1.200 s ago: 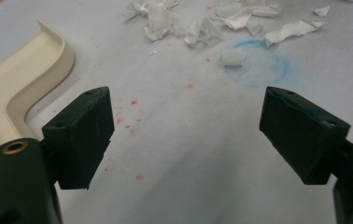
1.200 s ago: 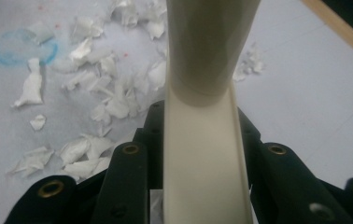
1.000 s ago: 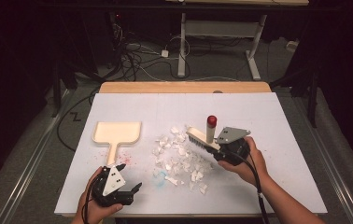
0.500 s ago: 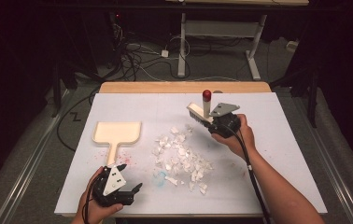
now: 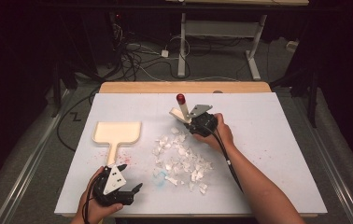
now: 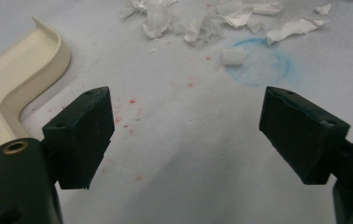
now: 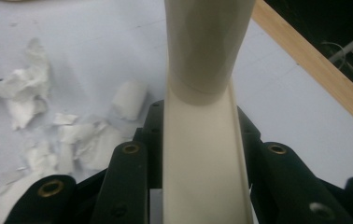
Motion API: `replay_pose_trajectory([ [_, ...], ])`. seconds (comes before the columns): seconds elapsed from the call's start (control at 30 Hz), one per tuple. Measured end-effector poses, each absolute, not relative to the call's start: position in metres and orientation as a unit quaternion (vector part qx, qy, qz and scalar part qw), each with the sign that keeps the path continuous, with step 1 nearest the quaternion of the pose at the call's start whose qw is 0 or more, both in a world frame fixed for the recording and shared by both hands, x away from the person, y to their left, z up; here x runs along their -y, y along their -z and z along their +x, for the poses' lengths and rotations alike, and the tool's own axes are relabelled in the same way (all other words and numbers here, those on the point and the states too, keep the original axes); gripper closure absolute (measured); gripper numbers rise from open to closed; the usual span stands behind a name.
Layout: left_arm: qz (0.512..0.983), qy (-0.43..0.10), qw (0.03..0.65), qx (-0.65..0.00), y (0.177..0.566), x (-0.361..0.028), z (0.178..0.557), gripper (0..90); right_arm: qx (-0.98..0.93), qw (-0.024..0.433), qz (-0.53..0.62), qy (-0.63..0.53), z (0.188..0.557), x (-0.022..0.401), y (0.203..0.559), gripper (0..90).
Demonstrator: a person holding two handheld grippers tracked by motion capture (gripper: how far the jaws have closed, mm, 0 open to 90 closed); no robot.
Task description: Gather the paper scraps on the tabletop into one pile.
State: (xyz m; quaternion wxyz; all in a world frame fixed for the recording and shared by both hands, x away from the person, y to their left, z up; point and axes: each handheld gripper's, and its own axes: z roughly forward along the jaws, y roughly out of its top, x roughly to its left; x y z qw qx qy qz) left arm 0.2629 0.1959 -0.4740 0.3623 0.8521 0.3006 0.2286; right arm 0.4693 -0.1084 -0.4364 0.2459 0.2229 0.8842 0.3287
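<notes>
Item: table-clearing setup, taken left to right.

Dustpan (image 5: 117, 132): cream, lying flat on the white table (image 5: 277, 140) at the left, handle pointing toward the person, nothing gripping it.

Left gripper (image 5: 127, 179): sitting near the table's front edge just below the dustpan handle, jaws standing wide apart with nothing between them; its own view is showing bare tabletop with red specks and a blue smudge (image 6: 258, 63).

Paper scraps (image 5: 181, 158): a loose white heap lying at the table's middle, between dustpan and right hand.

Right gripper (image 5: 187, 120): hovering at the far edge of the heap, jaws clamping a cream brush handle (image 7: 205, 154); the red-tipped end (image 5: 180, 98) is pointing up and away.

Risks: the brush is being held well apart from the dustpan, so a hard sweep is likely scattering light scraps past it or off the front edge. The dustpan is lying unheld and may be sliding under a push. The narrow handle may be twisting in the jaws if the brush catches the table.
</notes>
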Motion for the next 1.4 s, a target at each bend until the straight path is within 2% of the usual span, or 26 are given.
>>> replay_pose_trajectory([
  [0.17, 0.853, -0.228, 0.361, -0.300, 0.474, -0.196, 0.263, 17.3, -0.891, 0.203, 0.186, -0.361, 0.453, 0.108, 0.434, 67.7],
  [0.37, 0.853, -0.227, 0.361, -0.300, 0.474, -0.196, 0.263, 17.5, -0.903, 0.196, 0.131, -0.359, 0.428, 0.110, 0.438, 67.6],
  [0.53, 0.855, -0.225, 0.359, -0.298, 0.475, -0.194, 0.263, 17.5, -0.911, 0.166, 0.079, -0.368, 0.399, 0.122, 0.433, 67.7],
  [0.7, 0.856, -0.226, 0.357, -0.297, 0.475, -0.194, 0.263, 17.7, -0.912, 0.176, 0.068, -0.365, 0.384, 0.131, 0.431, 67.8],
  [1.03, 0.852, -0.230, 0.361, -0.302, 0.473, -0.195, 0.262, 17.7, -0.894, 0.198, 0.095, -0.390, 0.395, 0.142, 0.413, 67.8],
  [1.4, 0.849, -0.232, 0.364, -0.304, 0.473, -0.197, 0.263, 17.7, -0.893, 0.223, 0.107, -0.377, 0.419, 0.114, 0.412, 67.7],
])
